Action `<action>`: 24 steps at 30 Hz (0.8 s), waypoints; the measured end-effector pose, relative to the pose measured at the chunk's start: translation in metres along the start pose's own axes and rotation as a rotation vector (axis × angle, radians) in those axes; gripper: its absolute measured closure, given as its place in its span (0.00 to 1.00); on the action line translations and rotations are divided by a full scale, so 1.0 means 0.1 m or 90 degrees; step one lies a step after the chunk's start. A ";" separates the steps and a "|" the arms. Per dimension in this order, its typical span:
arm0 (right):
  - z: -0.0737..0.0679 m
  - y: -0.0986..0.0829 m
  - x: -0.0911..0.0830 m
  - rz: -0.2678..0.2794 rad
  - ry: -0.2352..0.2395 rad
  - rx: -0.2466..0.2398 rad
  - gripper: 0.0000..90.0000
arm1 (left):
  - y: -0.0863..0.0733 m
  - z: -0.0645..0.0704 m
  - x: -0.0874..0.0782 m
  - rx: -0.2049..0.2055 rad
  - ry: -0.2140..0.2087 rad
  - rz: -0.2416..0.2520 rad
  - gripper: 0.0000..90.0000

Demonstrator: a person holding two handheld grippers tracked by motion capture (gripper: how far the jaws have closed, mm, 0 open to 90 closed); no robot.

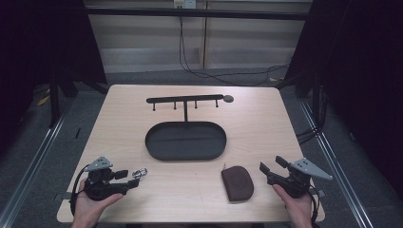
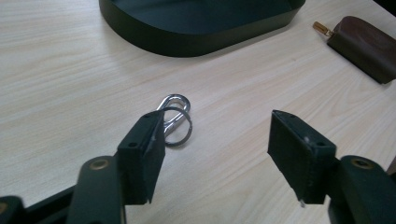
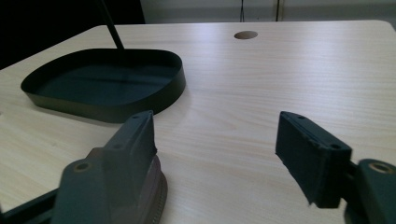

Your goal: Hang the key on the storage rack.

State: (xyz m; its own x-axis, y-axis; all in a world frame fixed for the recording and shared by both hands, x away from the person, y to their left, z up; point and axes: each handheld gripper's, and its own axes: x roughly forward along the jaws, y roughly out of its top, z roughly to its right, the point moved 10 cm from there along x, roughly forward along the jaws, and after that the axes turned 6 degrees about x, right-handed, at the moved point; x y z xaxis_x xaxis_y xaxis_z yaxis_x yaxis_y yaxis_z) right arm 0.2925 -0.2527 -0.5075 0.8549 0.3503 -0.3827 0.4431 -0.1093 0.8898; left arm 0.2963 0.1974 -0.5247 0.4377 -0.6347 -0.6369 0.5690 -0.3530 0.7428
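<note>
A silver carabiner with a key ring (image 1: 139,173) lies on the wooden table near the front left. My left gripper (image 1: 129,178) is open just behind it. In the left gripper view the carabiner (image 2: 175,119) lies past the left jaw's tip, partly hidden by it, and my gripper (image 2: 217,126) holds nothing. A brown zip pouch (image 1: 237,183) lies at the front right. My right gripper (image 1: 270,164) is open a little to its right. In the right gripper view the pouch (image 3: 156,196) peeks out behind the left jaw of the gripper (image 3: 217,123).
A black oval tray (image 1: 185,142) stands mid-table, with a thin post carrying a bar of hooks (image 1: 185,99) behind it. The tray's wall (image 2: 196,39) is beyond the carabiner. A round hole (image 3: 246,35) is in the far tabletop. Cables lie on the floor behind.
</note>
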 end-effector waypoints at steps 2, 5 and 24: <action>-0.02 -0.04 0.03 -0.018 0.004 0.008 0.29 | -0.01 0.00 0.01 0.004 -0.002 -0.005 0.44; -0.03 -0.04 0.02 -0.021 -0.008 0.000 0.29 | -0.02 0.01 0.01 0.014 -0.005 -0.013 0.47; -0.07 -0.13 -0.02 -0.078 0.012 0.025 0.26 | 0.12 -0.01 -0.05 0.008 0.004 -0.052 0.49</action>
State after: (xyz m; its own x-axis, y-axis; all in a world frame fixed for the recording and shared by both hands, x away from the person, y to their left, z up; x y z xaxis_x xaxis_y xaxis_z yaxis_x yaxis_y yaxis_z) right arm 0.2829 -0.2455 -0.5164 0.7886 0.3813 -0.4825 0.5541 -0.1003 0.8264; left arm 0.3010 0.1971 -0.5127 0.3943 -0.5987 -0.6972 0.5943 -0.4125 0.6904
